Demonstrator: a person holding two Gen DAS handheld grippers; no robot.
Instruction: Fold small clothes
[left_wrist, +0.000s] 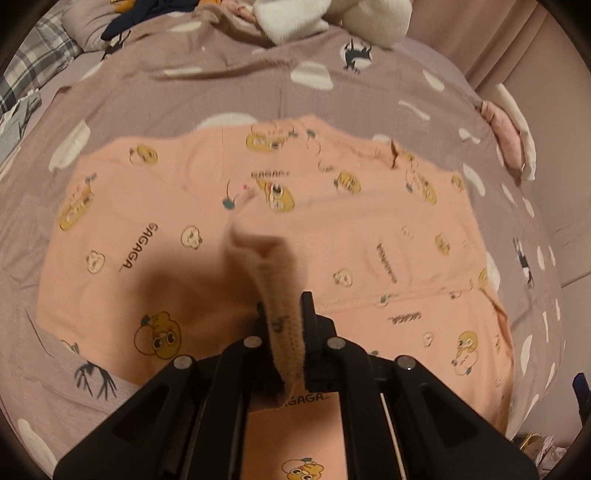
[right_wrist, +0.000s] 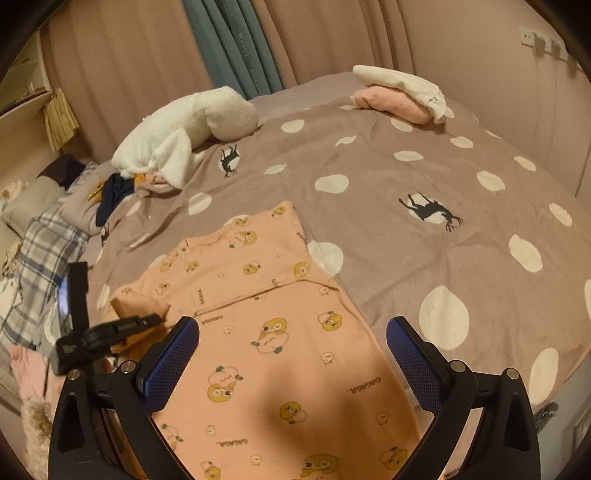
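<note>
Peach cartoon-print cotton garment (right_wrist: 280, 332) lies on the bed; left gripper (left_wrist: 284, 325), angled down, pinches its ribbed cuff (left_wrist: 284, 332); right gripper (right_wrist: 291, 354) gapes above it.

I see one peach garment (right_wrist: 266, 332) printed with yellow cartoon figures and "GAGAGA" lettering, spread mostly flat on the spotted bedcover. Its ribbed cuff (left_wrist: 282, 332) is lifted off the surface, folded back over the body panel.

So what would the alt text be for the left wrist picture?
The left tool is shut on a ribbed cuff of a pink cartoon-print garment, which lies spread on a mauve bedspread with white dots. White plush items sit at the far edge.
</note>
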